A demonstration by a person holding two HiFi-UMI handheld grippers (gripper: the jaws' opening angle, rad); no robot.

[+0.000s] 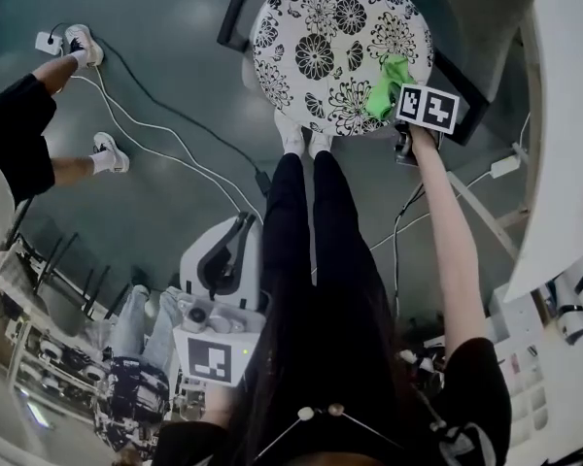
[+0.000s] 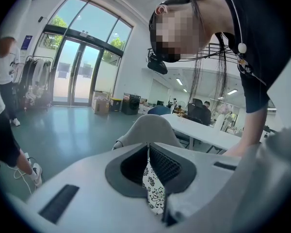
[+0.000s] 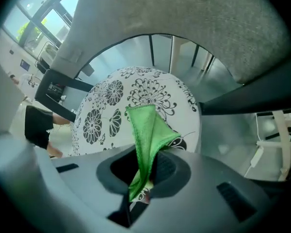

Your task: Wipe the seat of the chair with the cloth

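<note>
On the right rim of the round seat (image 1: 321, 27), head view: green cloth (image 1: 387, 83) lies as a folded strip. Its long axis runs from the rim inward toward the seat's middle, free end pointing away from the person. Right gripper (image 3: 146, 168) has its jaws clamped on the near end. Cloth comes up out of the slit, creased lengthwise, and fans forward over the seat along the jaw line, not across it. A short tail hangs below the pads. Cloth is fuzzy, fine-textured, with a stitched hem. Seat is white, smooth-looking, printed with black flowers; grey fabric backrest (image 3: 194, 28) arches beyond it. Marker cube (image 1: 428, 108) sits just beside the cloth. Left gripper (image 2: 148, 155) is down at the person's left side, well apart from the chair, ribbed dark pads pressed together at the tips. A sliver of black-on-white floral print shows in the slit below them; can't tell what it is.
</note>
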